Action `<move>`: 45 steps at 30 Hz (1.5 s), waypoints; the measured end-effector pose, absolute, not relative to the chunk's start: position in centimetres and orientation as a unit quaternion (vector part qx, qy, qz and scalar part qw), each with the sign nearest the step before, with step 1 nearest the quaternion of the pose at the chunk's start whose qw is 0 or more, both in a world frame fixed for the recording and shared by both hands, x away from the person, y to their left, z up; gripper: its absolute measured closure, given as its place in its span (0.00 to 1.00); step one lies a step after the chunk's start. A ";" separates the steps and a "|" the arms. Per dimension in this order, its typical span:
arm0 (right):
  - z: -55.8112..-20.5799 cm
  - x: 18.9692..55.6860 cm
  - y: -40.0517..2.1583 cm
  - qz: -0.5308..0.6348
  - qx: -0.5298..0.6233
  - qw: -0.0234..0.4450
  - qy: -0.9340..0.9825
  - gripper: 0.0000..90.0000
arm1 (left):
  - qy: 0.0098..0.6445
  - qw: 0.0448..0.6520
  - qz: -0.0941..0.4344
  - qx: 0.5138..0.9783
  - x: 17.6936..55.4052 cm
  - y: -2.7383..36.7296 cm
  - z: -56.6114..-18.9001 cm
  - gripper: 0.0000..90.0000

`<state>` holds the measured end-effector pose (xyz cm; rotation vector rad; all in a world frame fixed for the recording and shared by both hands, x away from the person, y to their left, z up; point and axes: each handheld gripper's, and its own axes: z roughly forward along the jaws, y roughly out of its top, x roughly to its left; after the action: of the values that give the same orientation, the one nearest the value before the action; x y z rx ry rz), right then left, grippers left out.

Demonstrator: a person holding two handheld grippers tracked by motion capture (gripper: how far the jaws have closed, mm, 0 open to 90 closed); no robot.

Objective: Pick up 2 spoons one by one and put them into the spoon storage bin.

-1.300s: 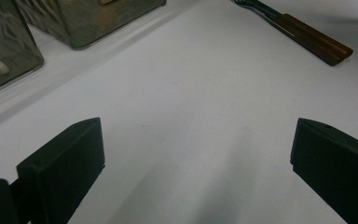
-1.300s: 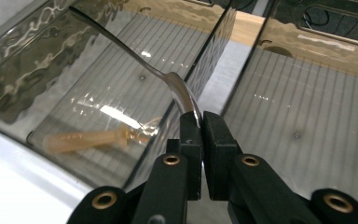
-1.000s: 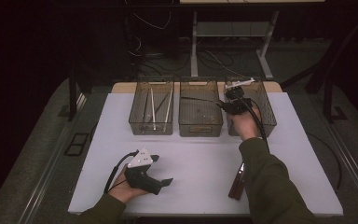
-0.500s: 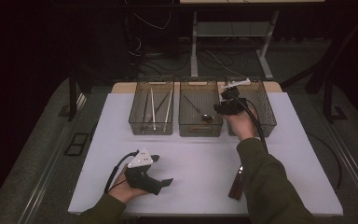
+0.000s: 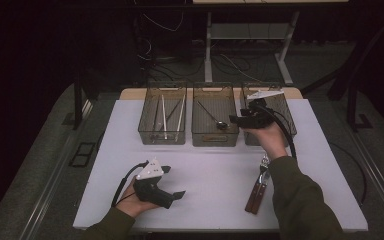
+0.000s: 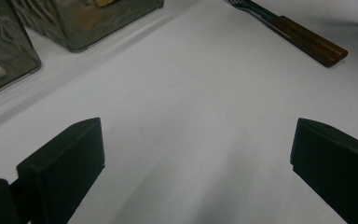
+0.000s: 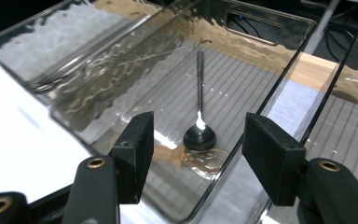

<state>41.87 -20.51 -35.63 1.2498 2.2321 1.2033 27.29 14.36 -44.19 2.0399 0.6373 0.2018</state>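
Observation:
A dark spoon [image 5: 214, 118] lies flat in the middle clear bin [image 5: 215, 140], bowl toward me; in the right gripper view the spoon [image 7: 199, 135] rests on the bin floor past my jaws. My right gripper [image 5: 233, 120] hovers over the near right corner of that bin. Its jaws have just been opening, and the right gripper [image 7: 196, 149] stands open with nothing between its pads. My left gripper [image 5: 179, 194] rests in the hand on the white table [image 5: 210, 170] near the front edge. In its own view the left gripper [image 6: 196, 163] is open wide over bare tabletop.
The left bin [image 5: 162, 137] holds several thin sticks and utensils. The right bin [image 5: 287, 112] sits partly behind my right hand. A wooden-handled fork [image 5: 258, 190] lies on the table by my right forearm; the left gripper view has this fork [image 6: 303, 35] at the top right.
The spoon has left the right gripper and now lies in the middle bin. The right gripper's jaws went from shut to open and it shifted slightly toward me. The left gripper stayed still.

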 end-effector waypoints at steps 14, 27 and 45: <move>-36.8 37.1 -23.6 0.427 0.393 0.134 0.803 0.87 | 0.262 0.471 0.085 0.838 27.4 14.5 -44.2 0.02; -38.9 33.4 -25.1 0.415 0.361 0.094 0.830 1.00 | 0.265 0.467 0.087 0.839 27.4 14.5 -44.3 0.02; -42.4 28.2 -23.9 0.361 0.317 0.035 0.877 1.00 | 0.266 0.468 0.089 0.838 27.4 14.6 -44.2 0.02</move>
<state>28.19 -23.90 -42.40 0.9734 2.6949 1.1092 27.41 14.60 -44.24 2.0562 0.6530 0.2176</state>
